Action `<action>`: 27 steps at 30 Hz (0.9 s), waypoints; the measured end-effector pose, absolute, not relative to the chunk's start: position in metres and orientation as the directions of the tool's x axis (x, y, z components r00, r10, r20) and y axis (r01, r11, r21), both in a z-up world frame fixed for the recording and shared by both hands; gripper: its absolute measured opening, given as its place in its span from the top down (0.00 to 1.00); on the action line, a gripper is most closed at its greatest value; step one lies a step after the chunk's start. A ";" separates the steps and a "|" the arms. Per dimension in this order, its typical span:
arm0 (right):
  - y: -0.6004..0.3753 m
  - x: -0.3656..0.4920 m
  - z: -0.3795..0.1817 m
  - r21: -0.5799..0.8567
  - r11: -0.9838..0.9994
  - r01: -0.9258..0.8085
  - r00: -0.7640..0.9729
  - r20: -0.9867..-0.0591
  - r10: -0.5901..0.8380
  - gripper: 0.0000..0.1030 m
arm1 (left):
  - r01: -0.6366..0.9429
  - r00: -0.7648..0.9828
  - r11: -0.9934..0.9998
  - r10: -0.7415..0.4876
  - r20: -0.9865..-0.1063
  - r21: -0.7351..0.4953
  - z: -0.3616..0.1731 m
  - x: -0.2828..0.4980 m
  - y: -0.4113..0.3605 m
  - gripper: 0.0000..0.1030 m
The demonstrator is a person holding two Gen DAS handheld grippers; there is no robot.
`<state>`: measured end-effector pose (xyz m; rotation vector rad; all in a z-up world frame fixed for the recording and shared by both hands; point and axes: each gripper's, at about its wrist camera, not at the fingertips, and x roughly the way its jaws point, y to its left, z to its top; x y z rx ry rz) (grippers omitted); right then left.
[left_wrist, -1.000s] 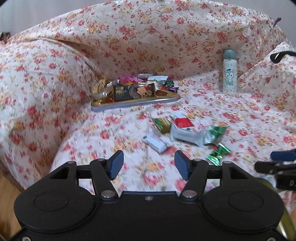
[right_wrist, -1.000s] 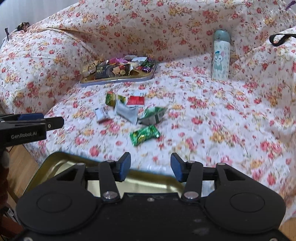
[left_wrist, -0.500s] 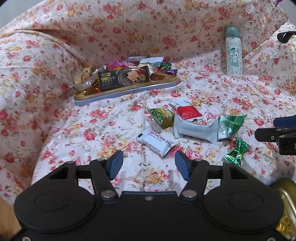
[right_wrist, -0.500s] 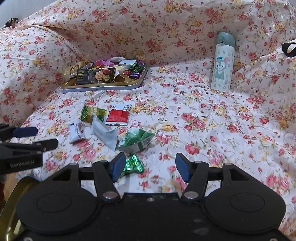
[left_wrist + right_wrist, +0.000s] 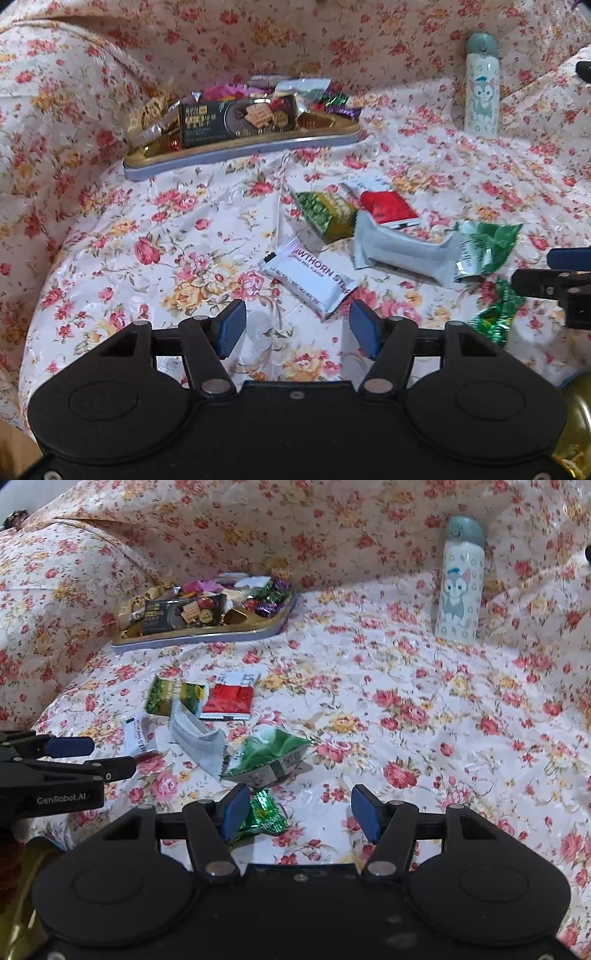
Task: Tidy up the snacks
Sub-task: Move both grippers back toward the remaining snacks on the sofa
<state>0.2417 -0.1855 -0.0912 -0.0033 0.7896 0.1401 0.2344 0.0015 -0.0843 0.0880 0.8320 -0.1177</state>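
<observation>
- The left tool (image 5: pixel 297 323) hangs wide open and empty just above the flowered sofa cover (image 5: pixel 166 236); the white hawthorn bar (image 5: pixel 308 282) lies at about 12 o'clock from its tips, one corner reaching between them. Closing from here would likely catch only that corner, and the slick wrapper could pivot or slip out.
- The right tool (image 5: pixel 295 814) is equally spread, with nothing held. The green foil candy (image 5: pixel 264 812) sits against its left finger at 9 o'clock, not centred, so a squeeze may nudge it aside rather than trap it.
- The soft cover could bunch into either tool if the tips press down.
- At 11 o'clock from the right tool, the loose green packet (image 5: pixel 271 755), grey packet (image 5: pixel 197 740), red packet (image 5: pixel 229 698) and green-yellow packet (image 5: pixel 173 696) overlap; a sweep could drag neighbours.
- The two tools are close; reaching together risks a bump.
- The tray (image 5: pixel 243 151) at 11 o'clock is heaped, so additions may slide off.
- The bottle (image 5: pixel 460 581), at 1 o'clock, stands well apart.
</observation>
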 end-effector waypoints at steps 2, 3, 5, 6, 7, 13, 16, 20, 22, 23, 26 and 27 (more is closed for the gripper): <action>-0.187 0.246 -0.093 0.052 0.991 -0.122 0.692 -0.712 0.123 0.38 | 0.139 0.663 0.990 -0.069 -0.745 0.032 -0.088 0.238 0.003 0.35; -0.189 0.248 -0.094 0.058 0.991 -0.119 0.689 -0.714 0.124 0.38 | 0.139 0.666 0.990 -0.070 -0.743 0.031 -0.089 0.240 0.005 0.34; -0.190 0.253 -0.097 0.070 0.991 -0.113 0.683 -0.719 0.129 0.38 | 0.141 0.669 0.990 -0.077 -0.739 0.025 -0.090 0.242 0.008 0.34; -0.191 0.255 -0.098 0.077 0.991 -0.109 0.680 -0.721 0.131 0.38 | 0.140 0.670 0.990 -0.077 -0.738 0.024 -0.090 0.244 0.009 0.33; -0.192 0.257 -0.099 0.083 0.991 -0.106 0.678 -0.723 0.133 0.38 | 0.140 0.672 0.990 -0.078 -0.737 0.023 -0.090 0.245 0.011 0.33; -0.191 0.262 -0.103 0.088 0.990 -0.107 0.675 -0.725 0.137 0.38 | 0.135 0.676 0.991 -0.072 -0.734 0.027 -0.090 0.251 0.020 0.33; -0.191 0.262 -0.103 0.089 0.990 -0.112 0.677 -0.722 0.142 0.38 | 0.120 0.672 0.993 -0.070 -0.737 0.015 -0.091 0.254 0.026 0.32; -0.189 0.265 -0.103 0.091 0.989 -0.115 0.681 -0.718 0.145 0.38 | 0.099 0.670 0.995 -0.059 -0.740 0.010 -0.092 0.260 0.031 0.28; -0.187 0.268 -0.104 0.070 0.990 -0.123 0.688 -0.713 0.136 0.38 | 0.091 0.672 0.996 -0.053 -0.739 0.011 -0.092 0.263 0.032 0.27; -0.185 0.270 -0.105 0.056 0.990 -0.128 0.692 -0.710 0.129 0.38 | 0.087 0.673 0.996 -0.051 -0.738 0.011 -0.093 0.264 0.032 0.25; -0.183 0.277 -0.106 0.037 0.990 -0.134 0.697 -0.707 0.120 0.38 | 0.079 0.673 0.997 -0.042 -0.738 0.015 -0.094 0.268 0.033 0.22; -0.184 0.280 -0.107 0.037 0.991 -0.132 0.698 -0.707 0.119 0.38 | 0.078 0.671 0.997 -0.039 -0.740 0.018 -0.094 0.269 0.033 0.22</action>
